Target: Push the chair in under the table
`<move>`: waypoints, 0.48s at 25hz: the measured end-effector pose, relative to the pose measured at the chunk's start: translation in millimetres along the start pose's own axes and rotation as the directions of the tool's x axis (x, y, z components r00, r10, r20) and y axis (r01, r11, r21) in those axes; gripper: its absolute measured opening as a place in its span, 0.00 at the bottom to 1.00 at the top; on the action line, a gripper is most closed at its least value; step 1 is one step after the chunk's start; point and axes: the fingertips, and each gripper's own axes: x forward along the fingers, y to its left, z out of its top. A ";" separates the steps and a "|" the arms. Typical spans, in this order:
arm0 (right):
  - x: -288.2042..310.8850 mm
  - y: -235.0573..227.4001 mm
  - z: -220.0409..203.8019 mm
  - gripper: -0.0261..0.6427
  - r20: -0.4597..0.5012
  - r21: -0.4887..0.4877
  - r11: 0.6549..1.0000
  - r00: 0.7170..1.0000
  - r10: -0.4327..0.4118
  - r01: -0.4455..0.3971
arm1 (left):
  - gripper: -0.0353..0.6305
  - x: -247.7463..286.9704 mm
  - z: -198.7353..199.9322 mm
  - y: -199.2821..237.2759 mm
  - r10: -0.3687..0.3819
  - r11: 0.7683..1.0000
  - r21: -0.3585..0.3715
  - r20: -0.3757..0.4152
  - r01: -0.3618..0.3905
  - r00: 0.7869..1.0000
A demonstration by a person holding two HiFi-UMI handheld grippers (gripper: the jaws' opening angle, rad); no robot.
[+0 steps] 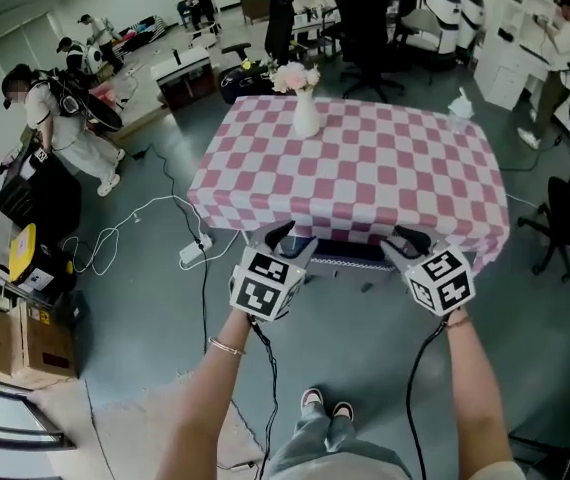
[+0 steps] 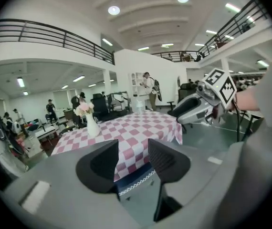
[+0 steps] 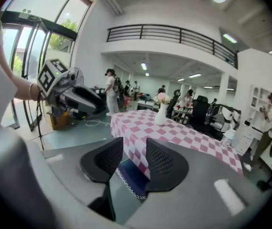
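Left gripper (image 1: 293, 240) and right gripper (image 1: 410, 238), fingers wide apart and empty, flank the chair (image 1: 350, 254) lying just ahead and below, equidistant, under the near edge of the counter (image 1: 365, 173).

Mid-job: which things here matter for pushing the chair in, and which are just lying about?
Job: checked table; chair at its near edge; left gripper and right gripper, both open, empty.
Lying about: vase of flowers, bottle, power strip on the floor, cardboard boxes.
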 end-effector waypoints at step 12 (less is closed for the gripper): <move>-158.1 -30.2 5.2 0.25 0.220 0.383 0.825 0.827 -0.517 0.415 | 0.26 -124.1 46.8 -3.5 0.399 0.888 -0.353 0.273 -0.295 0.875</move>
